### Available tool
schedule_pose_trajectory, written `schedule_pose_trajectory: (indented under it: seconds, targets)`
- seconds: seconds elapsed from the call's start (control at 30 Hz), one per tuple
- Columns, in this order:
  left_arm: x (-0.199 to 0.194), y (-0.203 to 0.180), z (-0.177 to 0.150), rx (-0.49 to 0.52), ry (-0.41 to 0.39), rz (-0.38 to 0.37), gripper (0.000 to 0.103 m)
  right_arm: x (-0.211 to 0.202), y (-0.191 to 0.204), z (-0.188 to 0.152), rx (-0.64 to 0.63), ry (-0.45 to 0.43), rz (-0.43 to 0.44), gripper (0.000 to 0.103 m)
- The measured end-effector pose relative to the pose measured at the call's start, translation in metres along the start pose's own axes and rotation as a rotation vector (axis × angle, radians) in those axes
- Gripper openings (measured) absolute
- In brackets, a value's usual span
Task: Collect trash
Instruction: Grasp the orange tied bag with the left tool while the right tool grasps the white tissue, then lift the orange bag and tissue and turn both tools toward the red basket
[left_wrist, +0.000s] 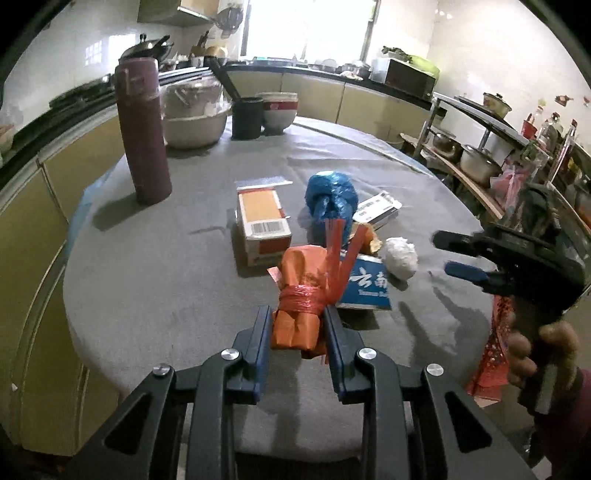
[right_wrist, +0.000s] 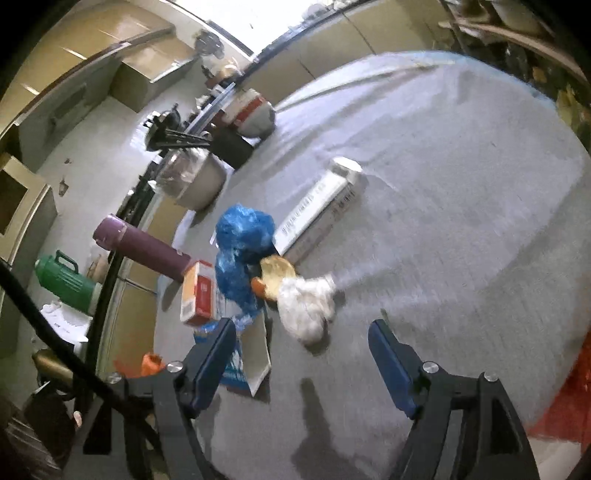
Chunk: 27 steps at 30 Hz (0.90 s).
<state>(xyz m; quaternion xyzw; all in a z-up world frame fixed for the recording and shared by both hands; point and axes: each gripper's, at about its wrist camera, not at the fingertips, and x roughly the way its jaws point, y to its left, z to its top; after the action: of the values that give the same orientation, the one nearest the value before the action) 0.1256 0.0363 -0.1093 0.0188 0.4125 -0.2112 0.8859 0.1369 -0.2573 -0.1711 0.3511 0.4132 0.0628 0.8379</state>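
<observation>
My left gripper (left_wrist: 297, 317) is shut on an orange plastic bundle (left_wrist: 300, 291) tied with red string, held just above the grey table (left_wrist: 166, 266). Beyond it lie a blue crumpled bag (left_wrist: 331, 197), an orange-and-white carton (left_wrist: 263, 223), a blue box with white lettering (left_wrist: 367, 284), a white paper wad (left_wrist: 400, 256) and a flat white package (left_wrist: 378, 206). My right gripper (right_wrist: 303, 354) is open and empty, its fingers above the table near the white wad (right_wrist: 306, 304), the blue bag (right_wrist: 242, 251) and the long white package (right_wrist: 317, 210). It also shows at the right of the left wrist view (left_wrist: 448, 254).
A purple flask (left_wrist: 144, 133), a covered metal bowl (left_wrist: 195, 114), a black mug (left_wrist: 247, 118) and a stacked bowl (left_wrist: 279, 110) stand at the table's far side. A red bag (left_wrist: 495, 350) hangs at the right edge. Kitchen counters and shelves ring the table.
</observation>
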Motion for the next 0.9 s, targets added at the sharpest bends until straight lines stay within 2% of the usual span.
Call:
schedule_pose_trajectory:
  seconds: [0.07, 0.1, 0.27, 0.37, 0.43, 0.63, 0.9]
  targets:
    - [-0.005, -0.003, 0.001, 0.005, -0.010, -0.003, 0.029, 0.010, 0.005, 0.003, -0.026, 0.012, -0.013, 0.073]
    - [-0.006, -0.004, 0.001, 0.005, -0.015, -0.003, 0.029, 0.017, 0.006, 0.004, -0.028, 0.023, -0.023, 0.063]
    - [-0.009, -0.010, 0.003, 0.014, -0.020, 0.000, 0.029, 0.056, 0.001, 0.009, 0.012, 0.082, -0.076, 0.041]
    - [-0.011, -0.013, 0.002, 0.020, -0.020, -0.002, 0.029, 0.051, 0.007, 0.008, -0.026, 0.054, -0.090, 0.035]
    - [-0.012, -0.015, 0.002, 0.022, -0.020, -0.005, 0.029, 0.040, 0.007, 0.005, -0.039, 0.023, -0.099, 0.033]
    - [-0.015, -0.031, 0.002, 0.042, -0.024, -0.017, 0.029, -0.004, 0.004, -0.004, -0.042, -0.027, -0.039, 0.033]
    - [-0.028, -0.066, 0.008, 0.128, -0.064, 0.044, 0.029, -0.064, 0.001, -0.022, -0.062, -0.081, 0.004, 0.033]
